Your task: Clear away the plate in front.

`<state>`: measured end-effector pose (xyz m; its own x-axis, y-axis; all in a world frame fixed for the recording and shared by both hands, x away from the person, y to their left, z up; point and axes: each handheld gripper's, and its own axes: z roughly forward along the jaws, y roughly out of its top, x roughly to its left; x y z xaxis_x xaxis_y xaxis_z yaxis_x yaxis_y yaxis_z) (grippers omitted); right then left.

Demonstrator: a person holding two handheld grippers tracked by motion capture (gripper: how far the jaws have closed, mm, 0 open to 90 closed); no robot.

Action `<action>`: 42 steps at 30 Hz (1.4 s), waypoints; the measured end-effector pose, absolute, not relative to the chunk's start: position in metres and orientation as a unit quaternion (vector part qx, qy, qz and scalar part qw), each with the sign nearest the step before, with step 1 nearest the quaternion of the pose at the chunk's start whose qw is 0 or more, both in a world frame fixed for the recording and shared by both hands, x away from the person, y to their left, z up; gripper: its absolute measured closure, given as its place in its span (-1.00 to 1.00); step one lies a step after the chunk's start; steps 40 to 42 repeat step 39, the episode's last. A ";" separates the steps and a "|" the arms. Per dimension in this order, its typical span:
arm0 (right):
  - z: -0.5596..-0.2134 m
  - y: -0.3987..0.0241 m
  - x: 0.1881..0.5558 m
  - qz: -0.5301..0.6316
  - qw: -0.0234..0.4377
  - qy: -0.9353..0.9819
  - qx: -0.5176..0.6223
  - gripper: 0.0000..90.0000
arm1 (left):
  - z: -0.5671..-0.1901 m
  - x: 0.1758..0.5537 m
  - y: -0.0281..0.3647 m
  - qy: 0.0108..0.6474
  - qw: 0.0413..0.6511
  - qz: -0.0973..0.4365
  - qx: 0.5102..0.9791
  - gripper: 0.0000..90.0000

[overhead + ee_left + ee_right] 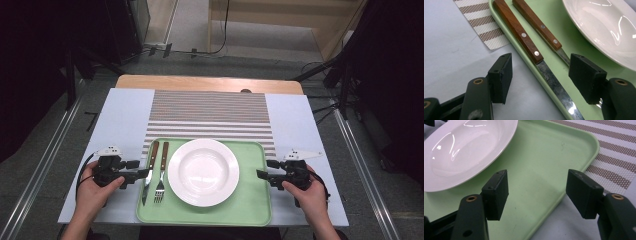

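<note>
A pale green tray (250, 205) lies at the table's front and carries a white plate (203, 171). Left of the plate lie a wooden-handled knife (149, 170) and a wooden-handled fork (161, 171). My left gripper (141, 169) is open at the tray's left rim. In the left gripper view its jaws straddle the knife (529, 47) and the tray rim (506, 32); the fork (539, 26) lies beyond, near the plate (604, 27). My right gripper (264, 169) is open at the tray's right rim (576, 173), with the plate (461, 152) farther in.
A brown-and-white striped placemat (210, 117) runs under the tray's far edge on a white table cover (122, 120). The wooden table edge (200, 82) is at the back. Beyond it are floor cables and dark stands.
</note>
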<state>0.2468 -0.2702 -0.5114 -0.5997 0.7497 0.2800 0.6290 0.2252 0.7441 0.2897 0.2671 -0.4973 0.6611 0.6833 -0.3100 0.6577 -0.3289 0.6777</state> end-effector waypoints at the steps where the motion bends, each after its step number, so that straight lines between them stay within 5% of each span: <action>1: -0.512 -0.270 0.247 0.437 0.068 0.780 0.443 -0.25 | -0.497 0.290 0.267 0.413 0.408 0.015 0.814 -0.21; 42: -0.512 -0.269 0.247 0.437 0.067 0.781 0.441 -0.25 | -0.498 0.290 0.266 0.416 0.406 0.013 0.814 -0.33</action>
